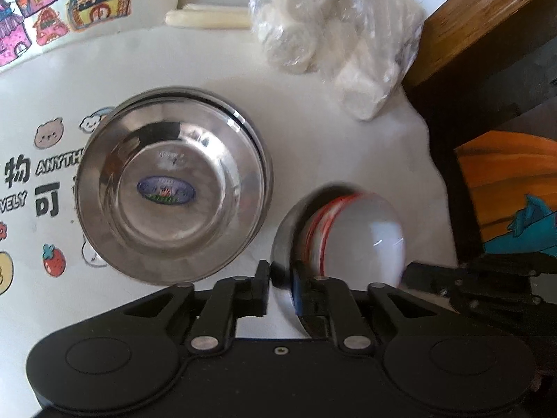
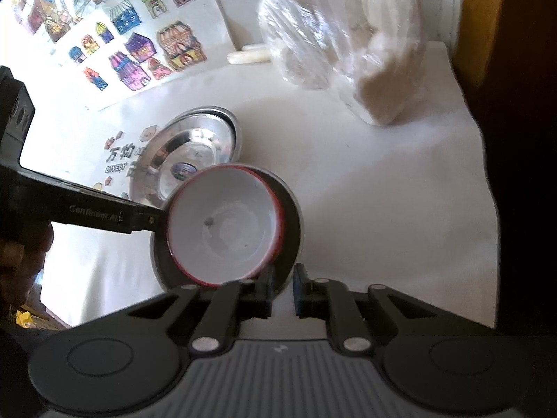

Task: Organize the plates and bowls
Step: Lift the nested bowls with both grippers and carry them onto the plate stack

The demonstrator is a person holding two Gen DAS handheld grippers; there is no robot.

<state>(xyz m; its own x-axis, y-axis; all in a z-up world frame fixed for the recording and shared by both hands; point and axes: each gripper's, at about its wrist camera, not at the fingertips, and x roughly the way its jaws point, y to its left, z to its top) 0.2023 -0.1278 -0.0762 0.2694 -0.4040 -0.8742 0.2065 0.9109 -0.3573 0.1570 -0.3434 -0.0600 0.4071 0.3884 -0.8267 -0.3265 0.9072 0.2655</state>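
The question for my next move is where the free steel bowl [image 1: 167, 188] lies from the pair I am carrying. It sits upright on the bench [image 2: 383, 191], over the printed stickers toward the left edge. The white bowl [image 2: 222, 230] with the red rim is nested in a second steel bowl, the outer bowl [image 2: 290, 216]. That pair is tipped and hangs just beside the free bowl, on its right and nearer to me. The right claw [image 2: 282, 284] is clenched on the near rim of the outer bowl. The left claw [image 1: 281, 285] has the pair's left rim between its jaws, but I cannot tell whether its pads press on it. From the right wrist view the pair covers the free bowl's near edge, so I judge it is held off the bench rather than resting there. To stack everything, the pair would have to travel left and away from me, levelling as it goes. The left claw stands on the side nearer the free bowl. The plastic bag [image 1: 334, 35] of white rounds at the far right corner is well apart from that path.
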